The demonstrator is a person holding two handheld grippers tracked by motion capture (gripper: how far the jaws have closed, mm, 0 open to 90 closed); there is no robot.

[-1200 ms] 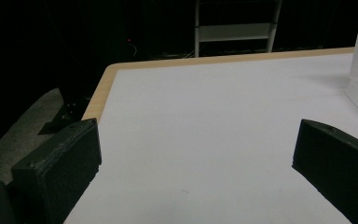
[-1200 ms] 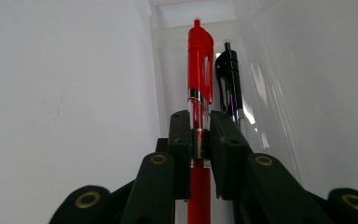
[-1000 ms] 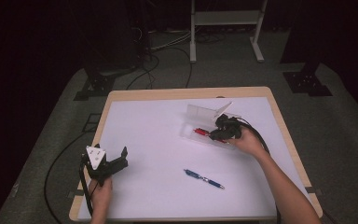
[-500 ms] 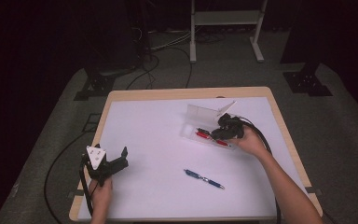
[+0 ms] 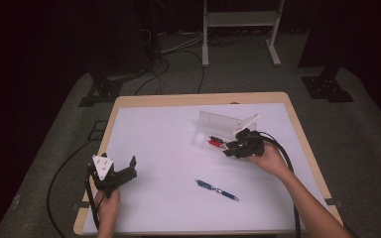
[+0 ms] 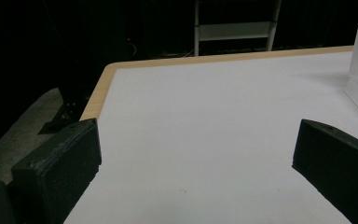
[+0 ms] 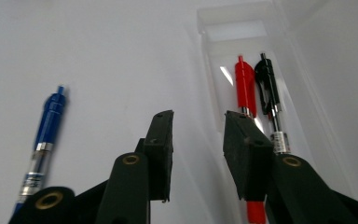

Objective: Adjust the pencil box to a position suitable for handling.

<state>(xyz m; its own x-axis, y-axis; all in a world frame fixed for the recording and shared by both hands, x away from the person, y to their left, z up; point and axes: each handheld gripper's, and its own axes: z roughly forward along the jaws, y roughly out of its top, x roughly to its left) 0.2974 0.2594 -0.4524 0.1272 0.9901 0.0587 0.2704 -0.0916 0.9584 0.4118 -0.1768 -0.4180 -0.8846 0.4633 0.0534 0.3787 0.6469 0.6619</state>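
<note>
Item 1: clear plastic pen case, lid hinged open (image 5: pixel 213 130), sat on white table top w/ pale wood edging (image 5: pixel 168 148), far-right part. Held red pen (image 7: pixel 245 84) and black pen (image 7: pixel 268 88) side by side, lengthwise, touching or nearly so.

Item 2: blue pen w/ chrome mid-section (image 5: pixel 217 190), lay loose on table, near front edge, apart from case. Judged next for pickup.

Item 3: right gripper (image 7: pixel 196 135), just beside case's near end. Jaws had just been opening; stood part-open w/ nothing between pads. Right jaw overlapped red pen in right gripper view, no pinch seen. Red pen judged released into case.

Item 4: left gripper (image 5: pixel 126 168), at front-left of table, parked. Jaws wide apart, empty, bare table between them per left gripper view.

Handling notes (judgement):
- Finish opening before pulling back, so pad didn't drag red pen out.
- Lift clear of case wall first, then swing toward blue pen.
- Approach blue pen across its barrel, jaws either side of chrome section, approx mid-length for balance.
- Close gently; round barrel prone to roll or squirt out.
- Carry level, align w/ case length, lower beside the two pens, then let go.
- Steady case w/ left gripper if it slid.
</note>
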